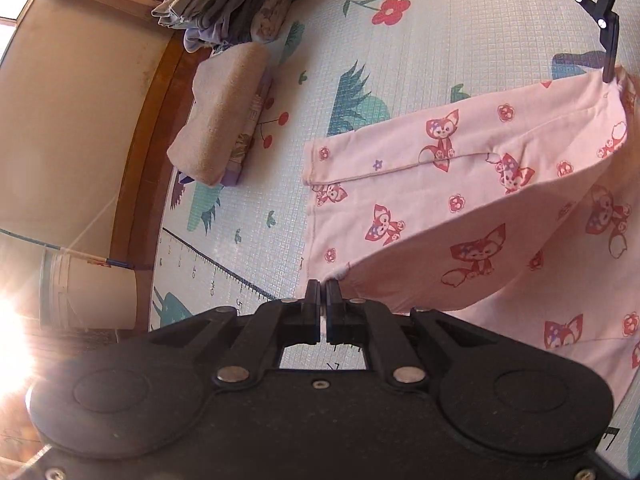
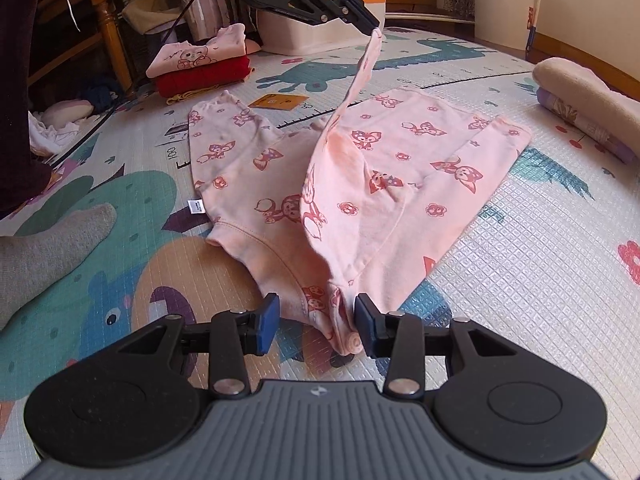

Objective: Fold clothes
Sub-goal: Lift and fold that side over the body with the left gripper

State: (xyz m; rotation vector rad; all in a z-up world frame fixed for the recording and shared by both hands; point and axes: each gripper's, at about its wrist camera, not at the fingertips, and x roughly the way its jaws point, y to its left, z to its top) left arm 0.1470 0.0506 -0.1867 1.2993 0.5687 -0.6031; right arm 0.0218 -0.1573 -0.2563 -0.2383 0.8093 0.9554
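Observation:
A pink top with a red fox print (image 2: 400,168) lies spread on the play mat (image 2: 520,280). My left gripper (image 1: 324,290) is shut on the top's edge and holds it up off the mat, so the cloth rises in a taut ridge. The right wrist view shows that gripper (image 2: 372,26) pinching the raised corner. My right gripper (image 2: 316,320) stands open low over the mat, blue pads apart, with the near corner of the top lying loose between them. In the left wrist view it (image 1: 610,70) sits at the garment's (image 1: 460,200) far end.
A beige towel stack (image 2: 588,96) lies on the mat's right edge. A red and pink folded stack (image 2: 200,68) sits at the back left, beside a wooden chair leg (image 2: 108,36). A person's grey-socked foot (image 2: 52,248) rests at left. A white bucket (image 2: 504,0) and storage box (image 2: 312,32) stand behind.

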